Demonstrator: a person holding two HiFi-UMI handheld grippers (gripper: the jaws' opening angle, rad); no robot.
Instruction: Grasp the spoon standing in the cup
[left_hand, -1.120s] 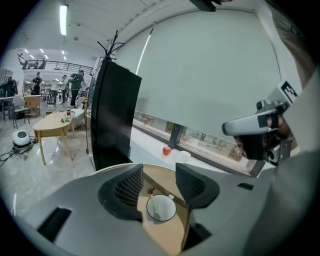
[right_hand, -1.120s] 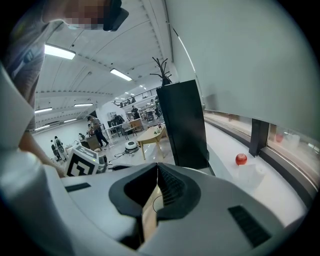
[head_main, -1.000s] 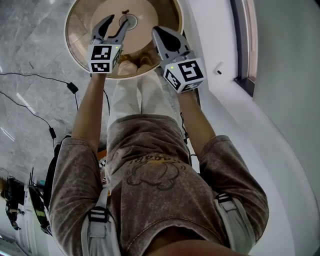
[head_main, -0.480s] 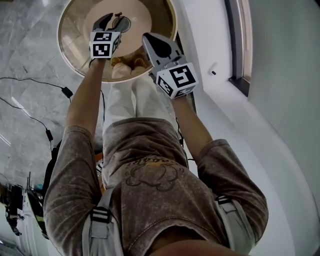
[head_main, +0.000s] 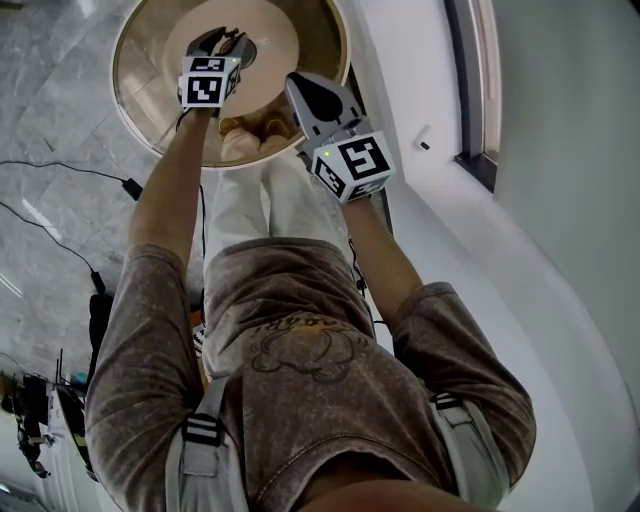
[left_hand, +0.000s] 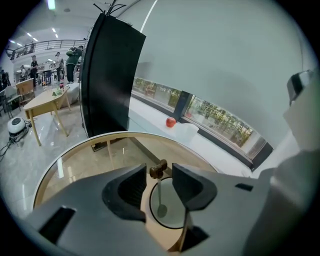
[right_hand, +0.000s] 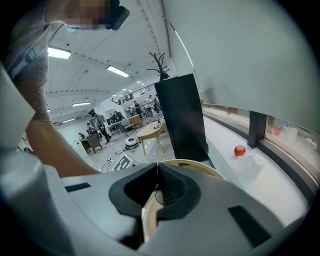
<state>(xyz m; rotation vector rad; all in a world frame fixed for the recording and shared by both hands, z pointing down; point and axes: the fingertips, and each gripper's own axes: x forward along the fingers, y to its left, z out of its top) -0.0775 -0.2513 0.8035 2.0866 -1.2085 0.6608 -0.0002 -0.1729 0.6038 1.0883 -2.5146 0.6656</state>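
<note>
The round table (head_main: 305, 35) lies ahead of the person, its wooden top ringed by a glassy rim. The cup (left_hand: 171, 218) stands near the middle of that table, a clear glass one seen from above. The spoon (left_hand: 160, 193) stands upright in it, bowl down on the cup's bottom. Its dark knobbed end rises just above the cup's rim.

The left gripper (head_main: 225, 40) reaches out over the middle of the table, right above the cup. Its jaws are parted, one on each side of the spoon's knob. The ribbed pads (left_hand: 131, 186) stand close to the knob but do not touch it (a slim gap shows on both sides).

The right gripper (head_main: 298, 84) hangs over the near right edge of the table, lower in the head view than the left one. Its jaws are pressed together tip to tip, with nothing between them.

Beyond the table's far side stands a tall black panel (left_hand: 107, 80). Off the table's right side runs a white ledge (left_hand: 150, 117) under a window, and a small red round thing (left_hand: 170, 122) sits on it. On the floor left of the table, black cables (head_main: 128, 184) trail across the grey marble.
</note>
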